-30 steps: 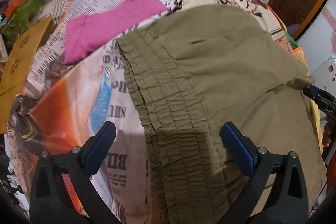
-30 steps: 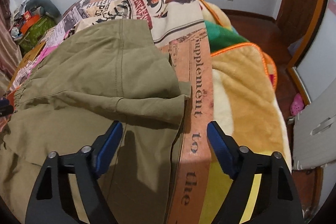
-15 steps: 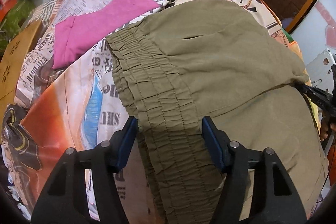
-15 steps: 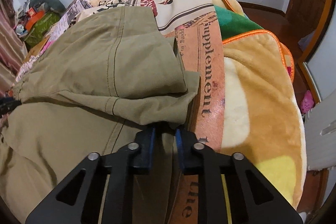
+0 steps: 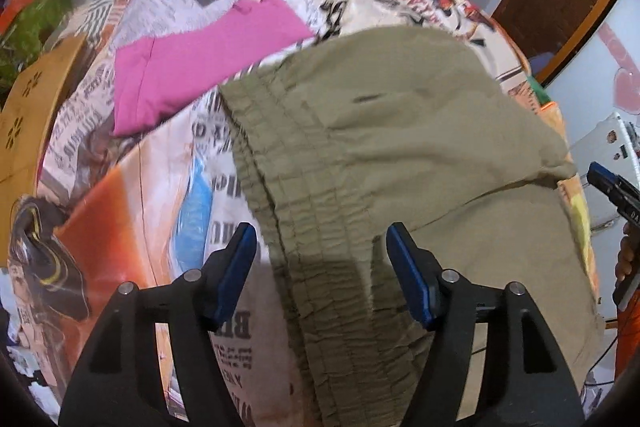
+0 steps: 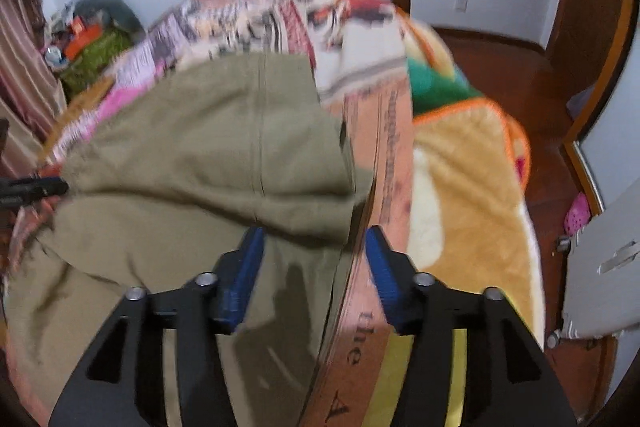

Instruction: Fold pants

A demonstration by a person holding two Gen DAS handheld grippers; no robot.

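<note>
Olive pants [image 5: 400, 131] lie on the bed, folded over on themselves, with the gathered elastic waistband [image 5: 304, 227] running toward me. My left gripper [image 5: 322, 251] hovers over that waistband. Its jaws are opening, the band lies between the blue pads, and neither pad presses on it. In the right wrist view the pants [image 6: 208, 155] show their folded edge near my right gripper [image 6: 314, 251]. Those jaws are also opening and stand clear of the cloth. The right gripper's tip [image 5: 608, 187] shows at the pants' far corner, and the left gripper's tip [image 6: 36, 187] shows at the left edge.
A pink garment [image 5: 192, 63] lies beyond the waistband on the newspaper-print bedspread [image 5: 132, 211]. A yellow fleece blanket [image 6: 460, 187] covers the bed's right side. A wooden panel [image 5: 24, 131] stands at the left. Red-brown floor [image 6: 500, 67] and a door lie to the right.
The left jaws narrowed from wide to straddle the waistband, then lifted slightly. The right jaws pinched shut on the folded pants edge, then came apart and rose off it.
</note>
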